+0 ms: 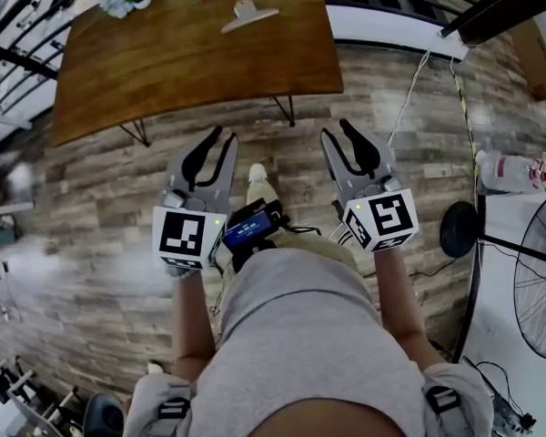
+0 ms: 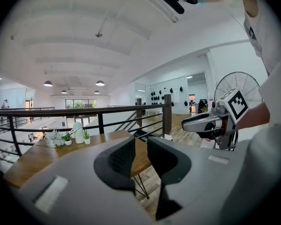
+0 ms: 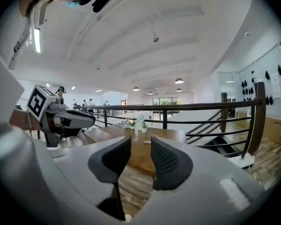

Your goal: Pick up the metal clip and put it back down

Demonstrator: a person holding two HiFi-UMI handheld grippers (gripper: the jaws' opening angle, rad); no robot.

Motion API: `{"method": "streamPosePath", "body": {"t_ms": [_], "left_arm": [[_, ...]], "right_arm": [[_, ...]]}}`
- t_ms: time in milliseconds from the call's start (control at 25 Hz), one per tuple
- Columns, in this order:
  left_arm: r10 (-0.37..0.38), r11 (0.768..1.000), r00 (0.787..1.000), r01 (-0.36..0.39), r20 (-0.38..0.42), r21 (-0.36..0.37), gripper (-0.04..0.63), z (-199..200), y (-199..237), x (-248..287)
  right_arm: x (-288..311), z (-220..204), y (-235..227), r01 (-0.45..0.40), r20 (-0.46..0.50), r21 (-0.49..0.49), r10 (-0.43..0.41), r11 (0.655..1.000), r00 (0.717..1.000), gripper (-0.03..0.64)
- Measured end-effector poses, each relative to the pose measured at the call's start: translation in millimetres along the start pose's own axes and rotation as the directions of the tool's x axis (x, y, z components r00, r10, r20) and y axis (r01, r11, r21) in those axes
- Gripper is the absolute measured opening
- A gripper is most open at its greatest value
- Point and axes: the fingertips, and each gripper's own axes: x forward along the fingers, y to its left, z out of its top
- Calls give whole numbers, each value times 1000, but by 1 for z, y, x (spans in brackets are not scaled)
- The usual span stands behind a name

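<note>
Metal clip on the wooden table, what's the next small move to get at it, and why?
Probably step forward to the table. The metal clip lies on its far side, while the left gripper and right gripper hang over the floor short of it, fingers apart and empty, so neither looks able to reach yet.

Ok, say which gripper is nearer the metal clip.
Left, narrowly. Left gripper: short of the table, nearly in line with the metal clip. Right gripper: equally short, farther right.

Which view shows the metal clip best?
The head view: the metal clip lies whole and unobstructed on the table. The right gripper view shows only a distant sliver; the left gripper view doesn't show it.
</note>
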Motion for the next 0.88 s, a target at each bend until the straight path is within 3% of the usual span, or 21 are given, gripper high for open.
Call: {"method": "streamPosePath", "body": {"t_ms": [240, 520, 880], "left_arm": [[-41, 999, 999, 41, -24, -14, 81, 3, 60, 63], [-75, 997, 997, 75, -32, -5, 81, 17, 76, 88], [-101, 995, 994, 101, -38, -14, 81, 19, 137, 137]], "right_arm": [[75, 15, -25, 31, -38, 7, -31, 999, 999, 129], [96, 32, -39, 54, -31, 9, -54, 998, 998, 129], [170, 48, -59, 80, -53, 1, -80, 997, 995, 129]]}}
